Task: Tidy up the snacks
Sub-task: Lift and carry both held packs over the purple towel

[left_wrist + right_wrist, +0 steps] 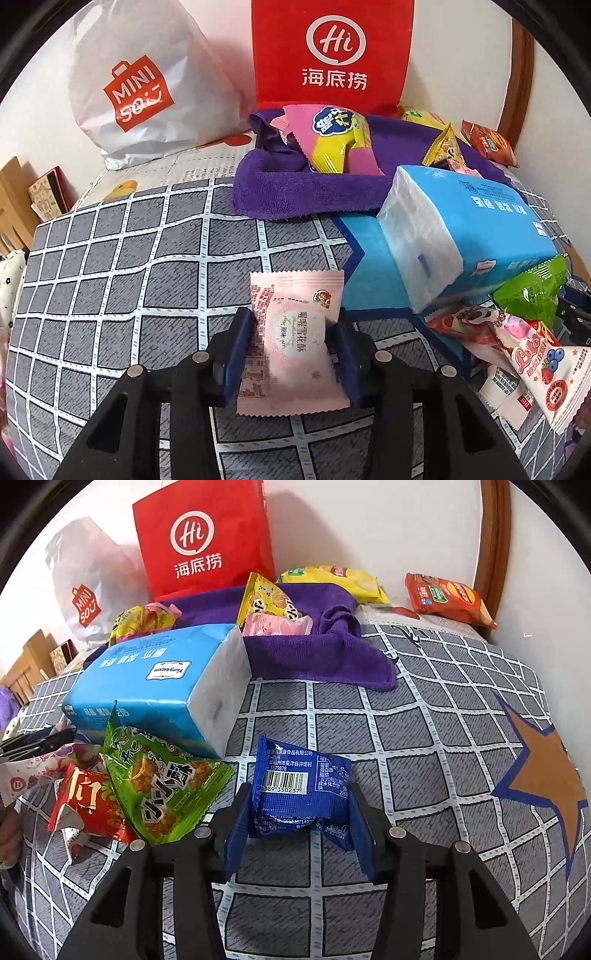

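Observation:
My left gripper is shut on a pink snack packet, held above the grey checked cloth. My right gripper is shut on a blue snack packet with a barcode facing up. A purple towel lies at the back with snacks on it: a pink and yellow packet in the left wrist view, and a yellow packet and a pink packet in the right wrist view. A loose pile of snacks lies beside the right gripper, with a green packet on top.
A blue tissue pack lies between the towel and the snack pile, also in the right wrist view. A red paper bag and a white shopping bag stand against the wall. An orange chip bag and a yellow one lie at the back.

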`<state>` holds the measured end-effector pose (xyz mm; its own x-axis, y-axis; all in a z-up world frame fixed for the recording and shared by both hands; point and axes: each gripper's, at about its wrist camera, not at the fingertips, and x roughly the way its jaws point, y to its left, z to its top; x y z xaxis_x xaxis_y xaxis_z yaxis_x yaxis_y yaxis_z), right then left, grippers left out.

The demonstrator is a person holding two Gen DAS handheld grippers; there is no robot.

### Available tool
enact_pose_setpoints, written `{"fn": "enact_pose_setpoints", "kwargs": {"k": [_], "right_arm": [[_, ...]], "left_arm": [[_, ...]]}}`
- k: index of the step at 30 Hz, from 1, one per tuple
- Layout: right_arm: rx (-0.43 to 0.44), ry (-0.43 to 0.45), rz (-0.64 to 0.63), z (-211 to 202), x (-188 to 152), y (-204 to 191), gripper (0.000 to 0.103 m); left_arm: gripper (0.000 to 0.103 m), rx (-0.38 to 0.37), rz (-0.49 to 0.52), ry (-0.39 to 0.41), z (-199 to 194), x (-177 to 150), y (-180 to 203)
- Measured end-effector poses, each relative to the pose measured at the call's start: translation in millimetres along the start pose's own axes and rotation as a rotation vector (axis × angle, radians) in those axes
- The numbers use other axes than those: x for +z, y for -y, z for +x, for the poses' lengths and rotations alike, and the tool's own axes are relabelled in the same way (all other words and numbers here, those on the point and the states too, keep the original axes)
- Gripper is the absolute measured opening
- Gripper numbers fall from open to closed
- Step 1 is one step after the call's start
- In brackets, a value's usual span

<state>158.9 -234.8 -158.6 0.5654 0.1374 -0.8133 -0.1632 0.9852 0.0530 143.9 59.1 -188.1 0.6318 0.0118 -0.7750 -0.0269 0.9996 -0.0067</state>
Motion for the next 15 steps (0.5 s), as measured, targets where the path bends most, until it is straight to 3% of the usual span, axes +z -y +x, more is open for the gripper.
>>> {"fn": "enact_pose_setpoints", "kwargs": {"k": [15], "right_arm": [[0.003,0.001,-0.003,-0.1,-1.1,-1.5,0.051]], "left_arm": [[0.04,-0.015,-0.021,0.007,-1.2,-2.0,-3.0]]}}
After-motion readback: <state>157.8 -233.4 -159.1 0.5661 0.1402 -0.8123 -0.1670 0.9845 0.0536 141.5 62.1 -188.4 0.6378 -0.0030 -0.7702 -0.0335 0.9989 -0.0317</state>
